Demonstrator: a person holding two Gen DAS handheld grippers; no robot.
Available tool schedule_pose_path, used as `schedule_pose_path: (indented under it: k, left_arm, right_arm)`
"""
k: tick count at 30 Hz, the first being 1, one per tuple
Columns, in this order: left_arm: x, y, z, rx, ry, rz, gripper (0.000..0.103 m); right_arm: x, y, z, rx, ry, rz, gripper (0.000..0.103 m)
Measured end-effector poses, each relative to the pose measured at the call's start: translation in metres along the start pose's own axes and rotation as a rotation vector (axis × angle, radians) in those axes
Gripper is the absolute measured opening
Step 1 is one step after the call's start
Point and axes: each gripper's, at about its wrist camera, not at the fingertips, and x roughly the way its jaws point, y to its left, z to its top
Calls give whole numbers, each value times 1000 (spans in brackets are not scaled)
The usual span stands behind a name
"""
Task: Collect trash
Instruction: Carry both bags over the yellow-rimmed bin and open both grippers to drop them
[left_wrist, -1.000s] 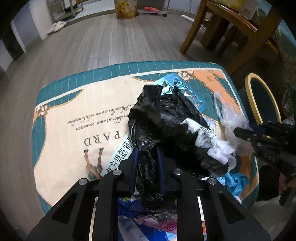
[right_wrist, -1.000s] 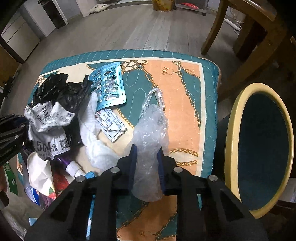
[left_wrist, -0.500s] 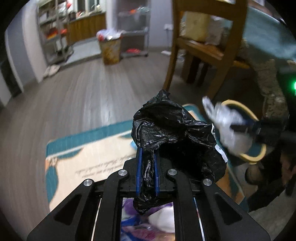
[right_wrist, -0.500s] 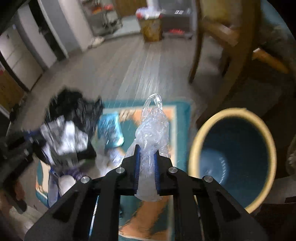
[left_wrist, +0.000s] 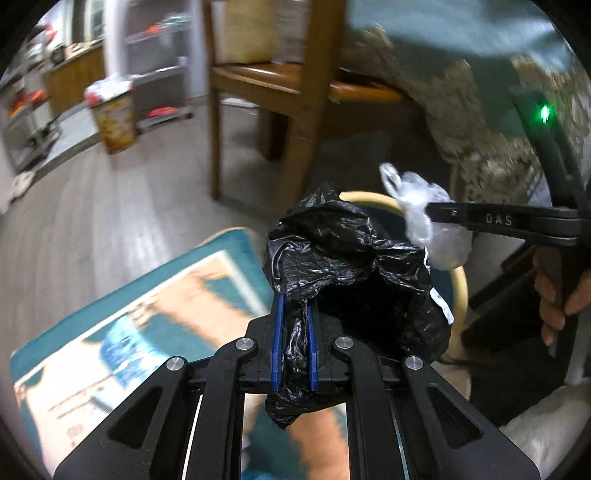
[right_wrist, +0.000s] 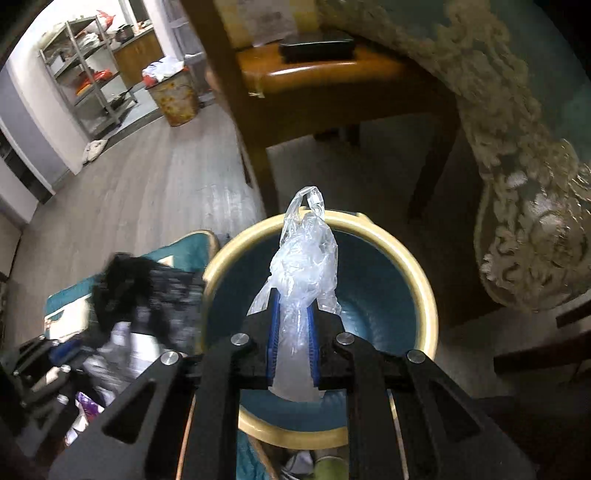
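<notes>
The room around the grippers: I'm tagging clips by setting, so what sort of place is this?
Most likely a home, a dining area opening onto a kitchen: a wooden chair beside a lace-edged tablecloth, wood-look flooring, and metal shelving with cookware behind a full waste bin.

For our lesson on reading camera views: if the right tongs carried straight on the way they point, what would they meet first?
Probably the inside of the blue bin: the right tongs, shut on the clear plastic bag, point into its mouth, though depth is unclear.
</notes>
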Motion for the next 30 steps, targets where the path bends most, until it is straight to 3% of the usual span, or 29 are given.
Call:
schedule_pose_path:
  k: [3, 5, 7, 9, 17, 25, 30]
  left_arm:
    - [19, -24, 5, 63, 15, -5, 20]
    - [32, -33, 8, 91, 37, 6, 46]
    - [34, -38, 9, 90, 43, 2, 52]
    - [30, -36, 9, 77, 31, 10, 59]
    - [-10, -7, 8, -8, -22, 39, 68]
    - [-71, 28, -8, -55, -64, 126, 79]
    - [-119, 57, -31, -110, -91, 195, 86]
  right_arm:
    - [2, -4, 1, 10, 0, -31, 19]
    - [8, -13, 2, 20, 9, -53, 26]
    - [11, -17, 2, 44, 16, -51, 37]
    - [10, -18, 4, 64, 9, -43, 39]
    - [-8, -4, -2, 33, -30, -16, 52]
    - [-45, 22, -12, -25, -104, 14, 79]
    - [-62, 57, -25, -60, -131, 83, 95]
